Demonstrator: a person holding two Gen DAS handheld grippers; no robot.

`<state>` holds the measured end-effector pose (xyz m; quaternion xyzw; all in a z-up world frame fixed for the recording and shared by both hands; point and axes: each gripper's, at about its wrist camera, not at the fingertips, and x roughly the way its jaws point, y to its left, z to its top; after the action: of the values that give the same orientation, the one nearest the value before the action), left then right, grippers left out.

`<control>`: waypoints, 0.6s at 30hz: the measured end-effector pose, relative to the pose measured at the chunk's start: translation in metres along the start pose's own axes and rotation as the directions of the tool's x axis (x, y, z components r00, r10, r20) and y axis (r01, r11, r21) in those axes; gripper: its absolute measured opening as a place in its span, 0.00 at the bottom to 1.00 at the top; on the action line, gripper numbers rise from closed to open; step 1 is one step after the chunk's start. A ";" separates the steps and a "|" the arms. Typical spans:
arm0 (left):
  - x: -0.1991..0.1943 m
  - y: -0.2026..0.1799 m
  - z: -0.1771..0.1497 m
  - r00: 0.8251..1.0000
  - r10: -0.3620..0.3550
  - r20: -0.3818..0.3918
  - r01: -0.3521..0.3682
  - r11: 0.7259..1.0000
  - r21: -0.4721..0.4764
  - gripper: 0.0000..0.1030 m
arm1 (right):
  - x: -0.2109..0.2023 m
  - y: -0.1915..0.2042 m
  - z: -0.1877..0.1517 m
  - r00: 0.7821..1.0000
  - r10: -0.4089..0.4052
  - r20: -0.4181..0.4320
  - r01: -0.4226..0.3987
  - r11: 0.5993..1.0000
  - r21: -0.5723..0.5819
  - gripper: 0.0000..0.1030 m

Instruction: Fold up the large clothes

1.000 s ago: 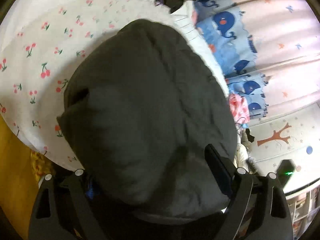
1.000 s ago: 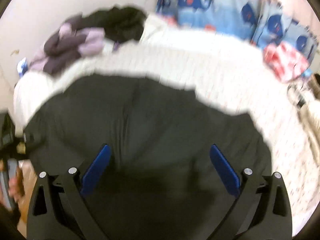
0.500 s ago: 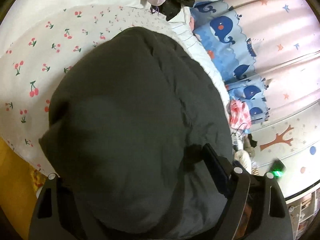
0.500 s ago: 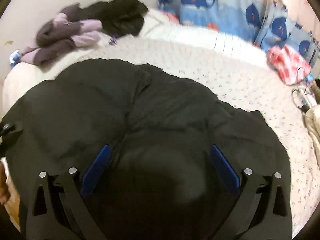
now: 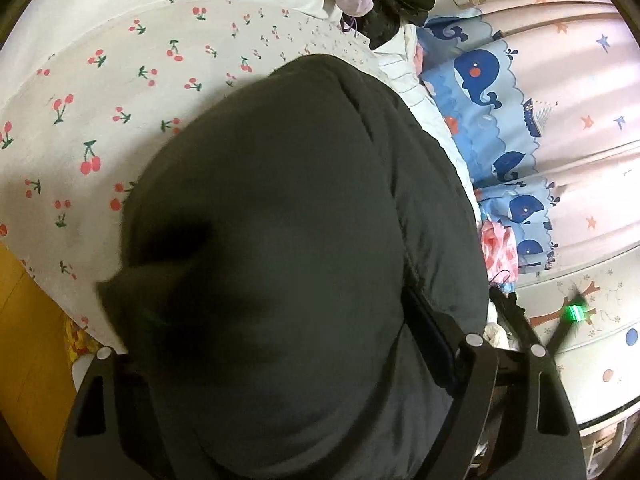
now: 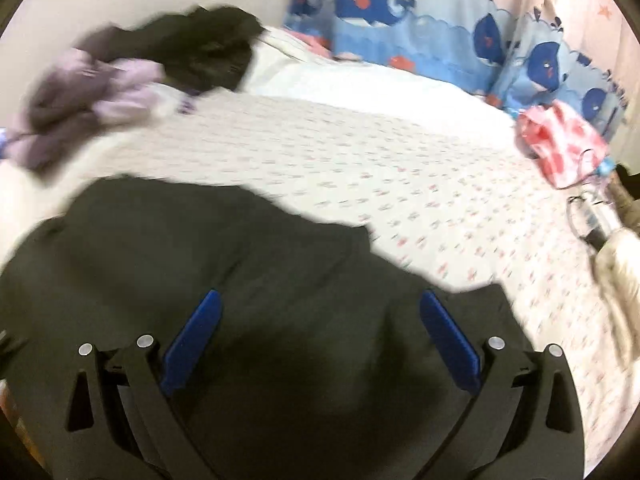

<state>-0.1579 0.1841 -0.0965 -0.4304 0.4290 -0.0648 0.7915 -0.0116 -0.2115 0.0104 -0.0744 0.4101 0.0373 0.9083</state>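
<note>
Cherry-print bedding (image 5: 120, 92) covers the bed where you are working, with a whale-patterned curtain (image 5: 492, 92) hanging along its far side. At the far left corner in the right wrist view, a heap of purple and black clothes (image 6: 132, 80) waits on the sheet, well apart from the job in hand. Nearer you lies the task's own piece — a bulky dark padded coat (image 5: 280, 240), bunched into a thick mound at the near edge of the mattress and filling most of both views. Your left gripper (image 5: 288, 392) is buried in it: one black finger (image 5: 430, 336) shows against the fabric, the other is hidden beneath, so whether it grips the coat cannot be told. Your right gripper (image 6: 320, 340) stands with its blue pads (image 6: 192, 340) spread wide apart over the coat (image 6: 240, 280), nothing caught between them. Farther right a pink-and-white patterned cloth (image 6: 560, 148) sits by the curtain (image 6: 420, 20), beside some blurred items at the bed's edge. Judging by the coat's rounded, doubled-up shape, at least one fold looks to be in place, but the bundle is lumpy and unsquared — it seems to need flattening and tidying, and the far pile remains unfolded.
</note>
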 end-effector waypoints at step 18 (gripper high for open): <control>0.009 -0.014 -0.007 0.999 0.020 0.038 -0.022 0.999 0.033 0.78 | -0.049 0.028 -0.094 0.992 0.104 -0.076 -0.117 0.975 -0.190 0.94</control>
<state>-0.1536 0.1667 -0.0937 -0.4136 0.4172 -0.0555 0.8073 -0.1177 -0.1995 -0.0173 -0.1408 0.4375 0.1252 0.8792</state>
